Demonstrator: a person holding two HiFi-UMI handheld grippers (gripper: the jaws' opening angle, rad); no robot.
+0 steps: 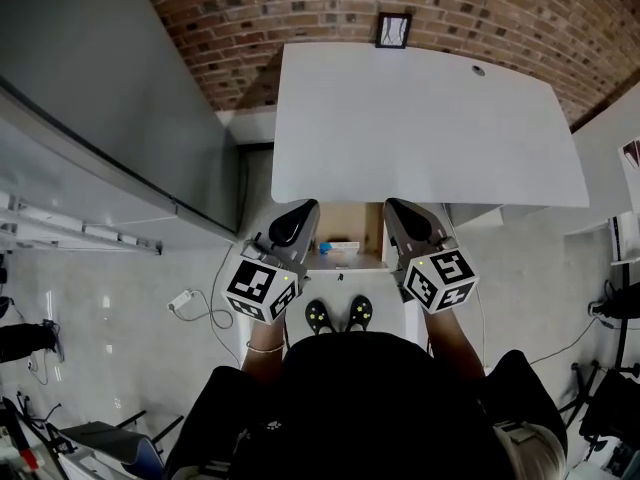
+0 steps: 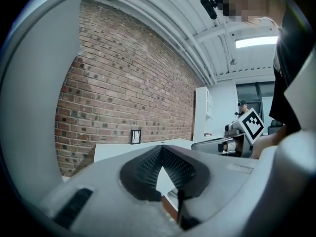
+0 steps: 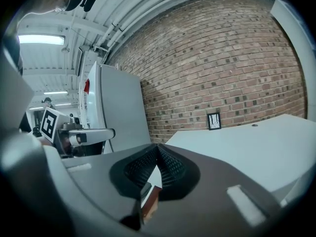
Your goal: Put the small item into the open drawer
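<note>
Under the white table's near edge an open drawer (image 1: 352,228) shows its brown bottom. A small blue item (image 1: 326,248) lies in its front left part beside some pale bits. My left gripper (image 1: 304,208) hangs over the drawer's left side and my right gripper (image 1: 396,206) over its right side, both pointing away from me. In the left gripper view the left gripper (image 2: 160,146) has its ribbed pads meeting at the tips with nothing between them. The right gripper (image 3: 158,145) looks the same in its own view, shut and empty.
The white table (image 1: 420,118) stands against a brick wall (image 1: 300,18) with a small framed picture (image 1: 393,29). A tall grey cabinet (image 1: 110,98) fills the left. A power strip and cable (image 1: 185,301) lie on the floor. My shoes (image 1: 340,314) are just below the drawer.
</note>
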